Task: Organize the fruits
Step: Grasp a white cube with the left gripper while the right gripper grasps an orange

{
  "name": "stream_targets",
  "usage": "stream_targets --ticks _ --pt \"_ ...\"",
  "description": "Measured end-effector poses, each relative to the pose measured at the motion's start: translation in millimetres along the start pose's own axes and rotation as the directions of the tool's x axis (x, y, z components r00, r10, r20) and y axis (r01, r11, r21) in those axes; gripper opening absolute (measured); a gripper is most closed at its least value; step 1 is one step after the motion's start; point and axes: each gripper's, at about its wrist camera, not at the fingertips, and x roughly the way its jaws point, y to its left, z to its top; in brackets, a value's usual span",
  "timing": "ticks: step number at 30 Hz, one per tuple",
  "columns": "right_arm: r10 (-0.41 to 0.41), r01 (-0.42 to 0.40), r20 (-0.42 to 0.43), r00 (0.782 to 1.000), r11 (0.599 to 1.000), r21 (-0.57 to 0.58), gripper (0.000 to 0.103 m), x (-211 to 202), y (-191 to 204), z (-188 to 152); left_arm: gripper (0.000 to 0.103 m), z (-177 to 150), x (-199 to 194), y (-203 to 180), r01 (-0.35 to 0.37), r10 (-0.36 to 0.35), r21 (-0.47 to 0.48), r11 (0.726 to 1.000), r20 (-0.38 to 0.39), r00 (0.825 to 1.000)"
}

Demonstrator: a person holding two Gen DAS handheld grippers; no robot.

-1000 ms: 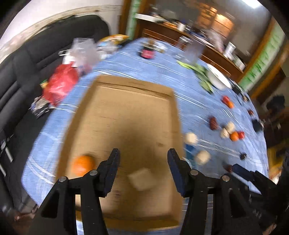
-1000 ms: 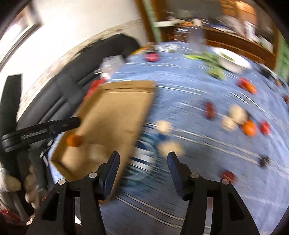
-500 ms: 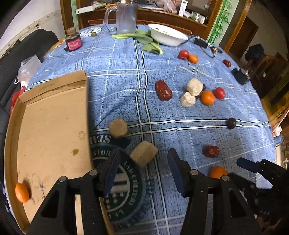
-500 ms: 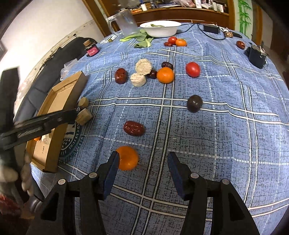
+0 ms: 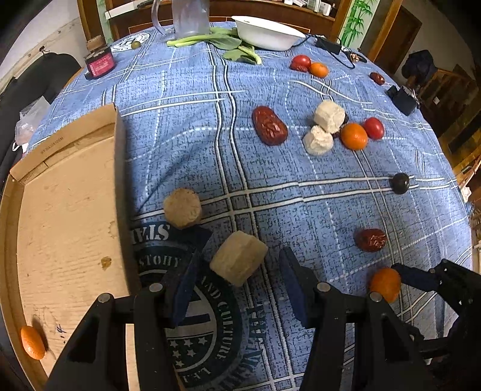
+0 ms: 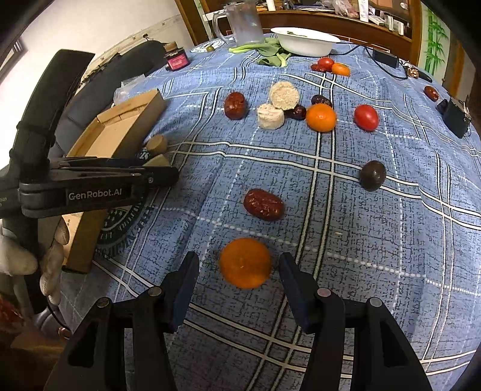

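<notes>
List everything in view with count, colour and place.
oranges: four, orange; one in box, three on cloth
tomatoes: two, red; right side
dates: at least five, red-brown; scattered
round fruit: one, dark; right
blocks: four; two tan beside box, two white mid-table
box: one, cardboard; left
bowl: one, white; far edge
jug: one, clear; far edge
greens: one bunch, green; by bowl
jar: one, pink; far left
left gripper: black, open around tan block, jaws just closing
right gripper: black, open around nearest orange
</notes>
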Motion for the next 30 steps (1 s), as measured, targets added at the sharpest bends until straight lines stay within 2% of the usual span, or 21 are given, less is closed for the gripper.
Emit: stream_targets --ticks 1,2,3,4,5,10,15,19,23,30 --pt "-0.005 0.005 0.001 1.0 1.0 -0.004 0.059 0.4 0.7 -0.3 0.048 -1.6 0.3 -1.6 -0.019 0.019 0.01 1.0 0.008 1.0" --pt "-0.015 0.015 0.002 1.0 1.0 -0.011 0.059 0.5 2.3 -0.7 0.039 -2.7 0.1 -3.1 -0.034 0.034 0.021 0.999 0.015 0.999" --pt "-0.029 0.03 0.006 1.0 0.999 -0.019 0.054 0.6 4.0 -1.4 0.033 -3.4 -0.3 -4.7 -0.043 0.042 0.031 0.999 0.021 0.999" --pt "-0.04 0.041 0.008 0.999 0.999 -0.026 0.049 1.1 5.6 -1.8 0.033 -4.1 -1.2 -5.6 -0.042 0.042 0.038 0.998 0.023 0.999" --pt "-0.049 0.05 0.008 0.999 0.998 -0.031 0.038 1.2 6.3 -1.7 0.033 -4.5 -2.0 -5.6 -0.035 0.034 0.036 0.999 0.026 0.999" --pt "-0.038 0.038 0.007 0.999 0.999 -0.032 0.036 -0.6 8.0 -1.0 0.033 -6.4 -12.0 -2.8 -0.011 0.011 0.005 1.0 0.056 0.998" --pt "-0.033 0.035 0.021 0.999 0.998 -0.056 0.036 -6.9 20.7 4.3 0.033 -7.4 -41.5 13.9 0.036 -0.028 -0.067 0.997 0.115 0.993" --pt "-0.015 0.019 0.037 0.999 0.995 -0.098 0.036 -11.1 40.8 17.4 0.033 -9.8 -64.5 41.9 0.041 -0.021 -0.132 0.99 0.153 0.988" --pt "0.027 -0.02 0.048 0.998 0.989 -0.149 0.036 -11.4 70.8 35.9 0.033 -16.1 -83.3 85.7 0.016 0.023 -0.216 0.976 0.177 0.984" --pt "0.125 -0.11 0.051 0.991 0.967 -0.23 0.037 -0.8 131.8 75.3 0.033 -32.1 -95.5 166.1 -0.049 0.112 -0.349 0.936 0.165 0.98"
